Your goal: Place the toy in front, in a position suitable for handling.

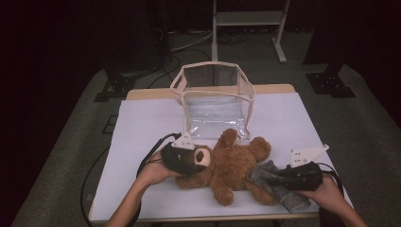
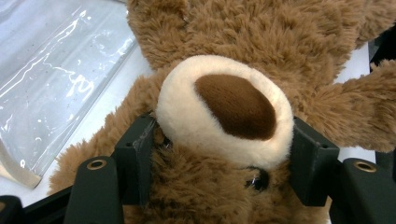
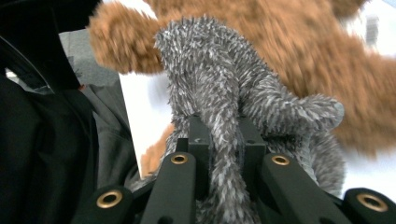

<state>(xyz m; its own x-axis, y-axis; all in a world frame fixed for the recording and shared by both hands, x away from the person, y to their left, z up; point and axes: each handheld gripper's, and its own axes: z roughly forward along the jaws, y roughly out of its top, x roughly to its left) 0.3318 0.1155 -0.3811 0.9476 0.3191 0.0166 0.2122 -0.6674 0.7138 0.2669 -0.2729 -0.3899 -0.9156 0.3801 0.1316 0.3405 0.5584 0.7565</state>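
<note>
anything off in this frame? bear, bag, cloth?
Nothing damaged or spilled. The teddy bear lies sprawled on its back, head clamped in the left gripper. The grey fuzzy cloth is bunched beside its leg, pinched by the right gripper. The clear bag stands upright and open behind them.

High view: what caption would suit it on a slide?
Two hand-held grippers work on a teddy bear: left gripper clamps its head, right gripper pinches grey fuzzy cloth, clear bag behind.
</note>
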